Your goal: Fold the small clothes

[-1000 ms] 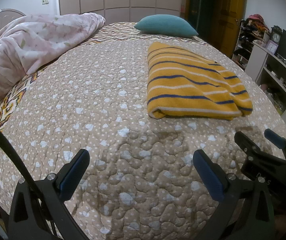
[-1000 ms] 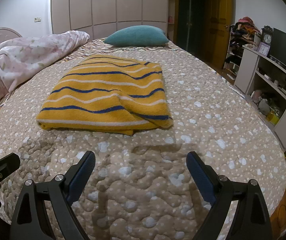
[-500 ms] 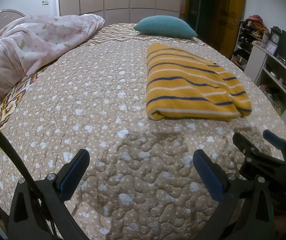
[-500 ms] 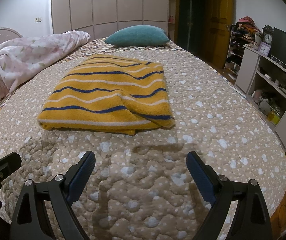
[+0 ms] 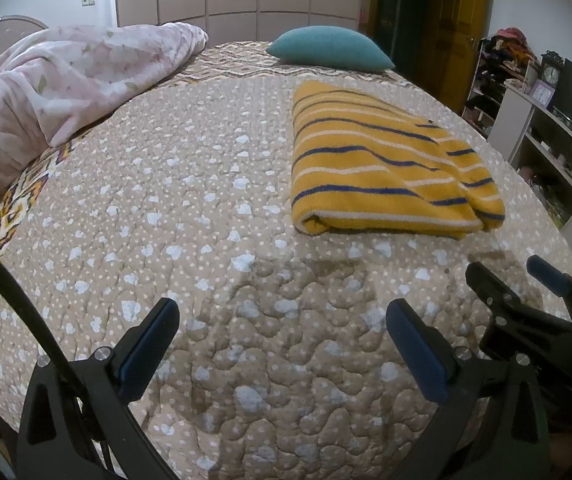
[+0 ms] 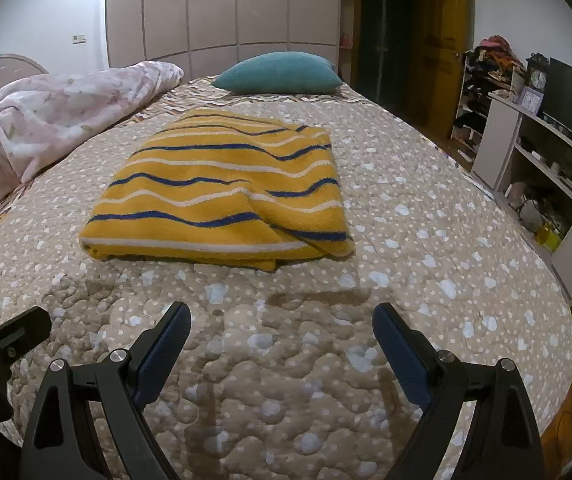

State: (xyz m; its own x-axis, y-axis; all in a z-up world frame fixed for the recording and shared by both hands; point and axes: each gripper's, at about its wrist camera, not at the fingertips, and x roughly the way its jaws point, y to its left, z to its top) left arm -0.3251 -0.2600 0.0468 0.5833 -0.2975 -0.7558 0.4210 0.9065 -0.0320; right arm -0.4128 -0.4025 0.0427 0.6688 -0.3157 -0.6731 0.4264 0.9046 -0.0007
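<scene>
1. The sweater (image 6: 222,192), yellow with blue stripes, lies already folded flat on the bed (image 6: 405,240), ahead of both my tongs and touching neither.
2. Its long axis runs away from me toward the pillow (image 6: 278,74); the near folded edge faces me.
3. From the left tongs (image 5: 282,344) it sits ahead and to the right; from the right tongs (image 6: 282,344), ahead and slightly left. The right looks nearer.
4. Both tongs are spread wide, empty, held low over the quilt, level, pointing forward side by side.
5. Judgement: any further fold starts at the near edge.
</scene>
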